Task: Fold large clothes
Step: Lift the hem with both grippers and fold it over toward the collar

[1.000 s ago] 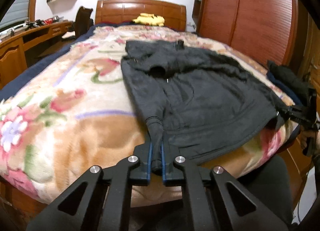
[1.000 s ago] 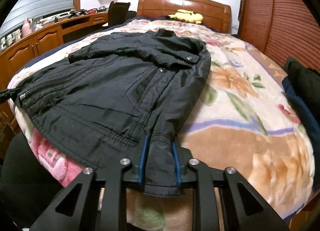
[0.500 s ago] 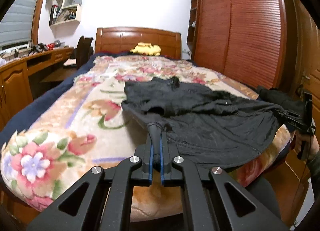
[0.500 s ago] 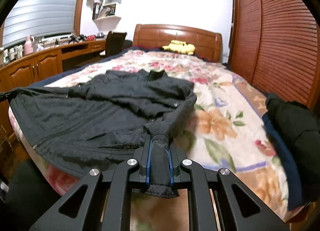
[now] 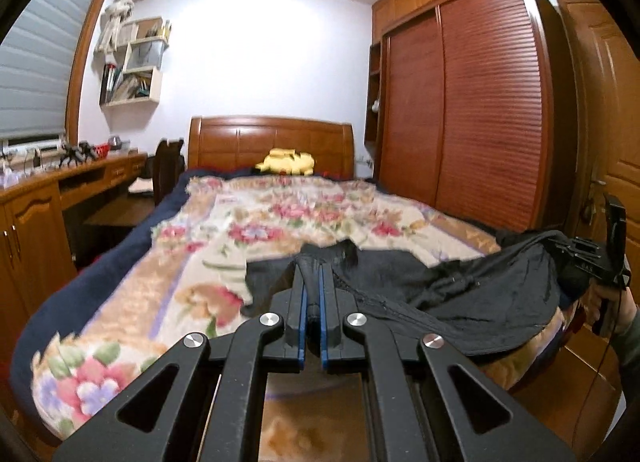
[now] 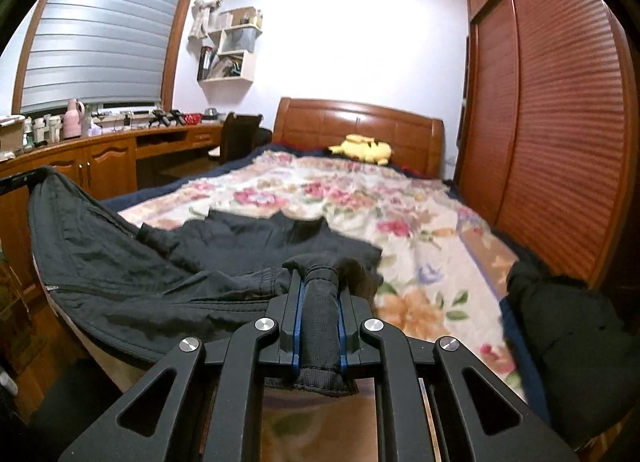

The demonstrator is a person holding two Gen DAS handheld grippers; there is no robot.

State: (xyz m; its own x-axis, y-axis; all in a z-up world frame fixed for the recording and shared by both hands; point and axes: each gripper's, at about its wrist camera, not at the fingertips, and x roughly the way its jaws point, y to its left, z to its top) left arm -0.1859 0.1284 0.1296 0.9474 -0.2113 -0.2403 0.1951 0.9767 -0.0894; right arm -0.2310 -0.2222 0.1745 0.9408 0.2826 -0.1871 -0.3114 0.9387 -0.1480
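Observation:
A black jacket [image 5: 460, 294] lies on the flowered blanket [image 5: 280, 222], its near end lifted off the bed and hanging between the two grippers. My left gripper [image 5: 313, 274] is shut on a thin bunch of its fabric at one corner. My right gripper [image 6: 319, 282] is shut on a ribbed sleeve cuff [image 6: 320, 326], which sticks out behind the pads. In the left wrist view the right gripper [image 5: 592, 262] shows at the far right, held by a hand [image 5: 612, 310]. In the right wrist view the jacket [image 6: 160, 262] stretches left to the left gripper [image 6: 16, 180] at the frame's edge.
A yellow plush toy [image 6: 362, 148] lies by the wooden headboard [image 6: 360, 122]. A pile of dark clothes [image 6: 568, 326] sits on the bed's right edge. A red-brown wardrobe [image 5: 480, 110] stands right of the bed, and a wooden desk [image 6: 100, 158] with a chair [image 5: 168, 166] left.
Both grippers have risen with the jacket's near end, lifting it off the bed; both views have tilted up to show the walls and ceiling.

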